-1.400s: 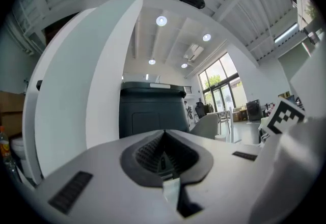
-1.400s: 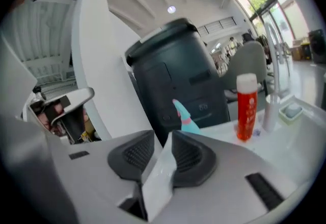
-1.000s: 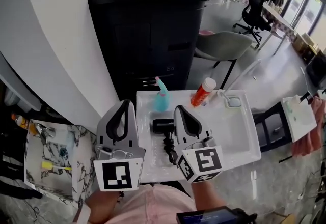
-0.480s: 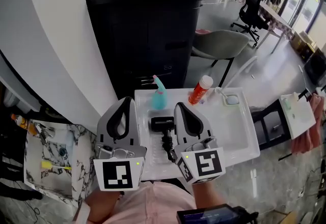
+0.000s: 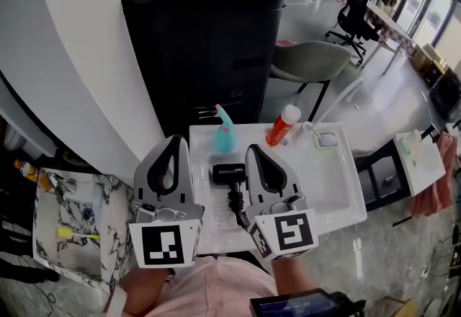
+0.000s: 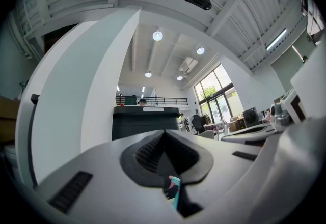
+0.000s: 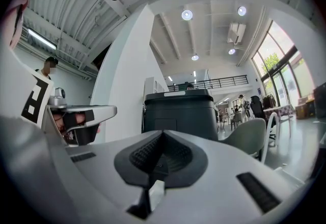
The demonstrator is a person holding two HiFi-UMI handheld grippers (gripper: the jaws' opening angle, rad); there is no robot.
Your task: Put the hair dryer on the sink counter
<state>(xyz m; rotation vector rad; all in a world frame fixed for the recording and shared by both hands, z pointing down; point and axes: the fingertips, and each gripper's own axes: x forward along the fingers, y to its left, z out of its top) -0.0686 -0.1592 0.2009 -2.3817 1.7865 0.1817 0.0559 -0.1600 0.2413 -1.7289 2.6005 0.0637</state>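
Observation:
A black hair dryer [image 5: 229,184] lies in the white sink basin [image 5: 333,186], its barrel toward the left and its handle and cord trailing toward me. My right gripper [image 5: 261,155] hovers just right of it, jaws shut and empty. My left gripper [image 5: 171,152] is held level with it, over the basin's left rim, also shut with nothing between the jaws. In the left gripper view a sliver of the teal bottle [image 6: 174,190] shows through the closed jaws. The right gripper view looks over shut jaws [image 7: 162,152] at the dark bin.
A teal spray bottle [image 5: 224,134], an orange bottle with a white cap [image 5: 283,125] and a small round mirror [image 5: 327,140] stand along the basin's far edge. A big black bin [image 5: 209,27] rises behind. A marble counter [image 5: 75,225] lies to the left; a grey chair [image 5: 311,63] is beyond.
The view has shifted slightly; both grippers stay side by side above the basin, shut, with no visible move toward the hair dryer.

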